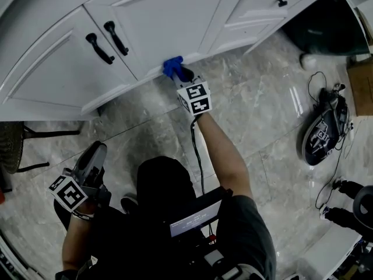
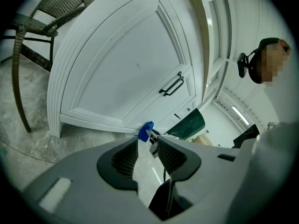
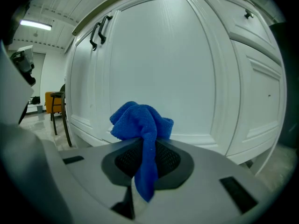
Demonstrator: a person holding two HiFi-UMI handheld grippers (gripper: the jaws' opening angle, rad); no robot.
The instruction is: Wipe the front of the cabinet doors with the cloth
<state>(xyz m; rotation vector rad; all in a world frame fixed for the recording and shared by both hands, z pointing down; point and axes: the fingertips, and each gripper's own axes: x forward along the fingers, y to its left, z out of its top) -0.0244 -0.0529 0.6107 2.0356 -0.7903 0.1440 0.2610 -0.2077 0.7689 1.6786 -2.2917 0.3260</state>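
Note:
White cabinet doors (image 1: 169, 16) with two black handles (image 1: 99, 48) run across the top of the head view. My right gripper (image 1: 178, 73) is shut on a blue cloth (image 1: 172, 66) and holds it against the bottom edge of the door right of the handles. In the right gripper view the cloth (image 3: 140, 120) bunches above the jaws, close to the door panel (image 3: 163, 64), with a tail hanging down between them. My left gripper (image 1: 98, 150) hangs low at the left over the floor, away from the doors. Its jaws (image 2: 148, 146) stand close together with nothing between them.
A wicker chair (image 1: 11, 144) stands at the left beside the cabinet. A dark bag-like object (image 1: 323, 127) with cables lies on the marble floor at the right. A dark green bin (image 1: 329, 25) and a cardboard box (image 1: 361, 86) sit at the far right.

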